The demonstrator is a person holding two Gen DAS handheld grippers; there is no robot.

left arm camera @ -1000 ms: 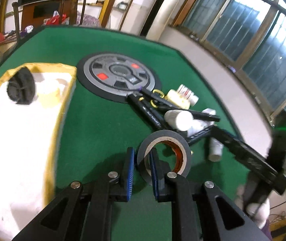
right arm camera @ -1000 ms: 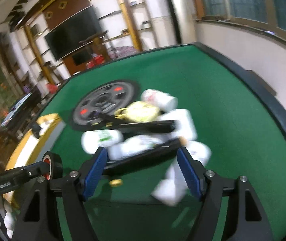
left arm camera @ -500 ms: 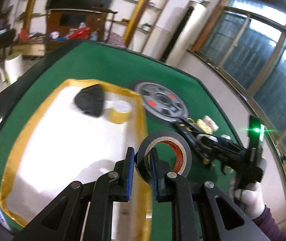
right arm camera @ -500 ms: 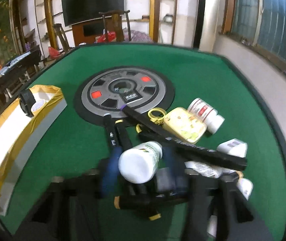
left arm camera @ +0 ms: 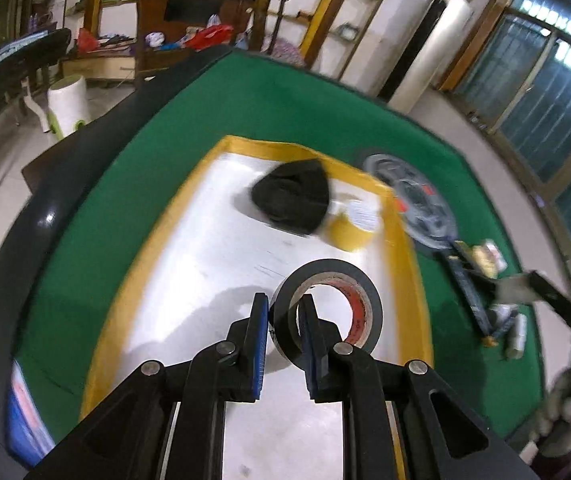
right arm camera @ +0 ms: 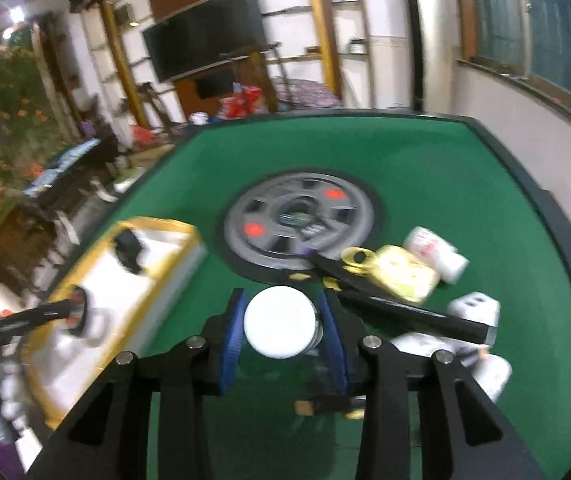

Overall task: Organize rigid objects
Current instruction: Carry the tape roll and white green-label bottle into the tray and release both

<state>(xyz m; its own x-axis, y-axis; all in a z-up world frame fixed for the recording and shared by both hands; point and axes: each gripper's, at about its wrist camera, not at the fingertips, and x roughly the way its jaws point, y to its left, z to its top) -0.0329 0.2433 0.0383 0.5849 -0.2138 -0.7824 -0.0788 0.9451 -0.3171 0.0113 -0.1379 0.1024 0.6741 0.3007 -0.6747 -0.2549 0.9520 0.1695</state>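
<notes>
Left wrist: gripper [left arm camera: 281,320] clamping tape roll [left arm camera: 327,306] above tray's [left arm camera: 413,264] yellow edge.

Left gripper [left arm camera: 281,320] jaws pinched narrow on a held item, right gripper [right arm camera: 281,320] jaws likewise clamped

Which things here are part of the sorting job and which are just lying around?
Job:
left gripper clamping black tape roll
right gripper clamping white bottle
yellow-rimmed tray
yellow tape roll
black markers

Lying about:
round grey centre panel
television
</notes>
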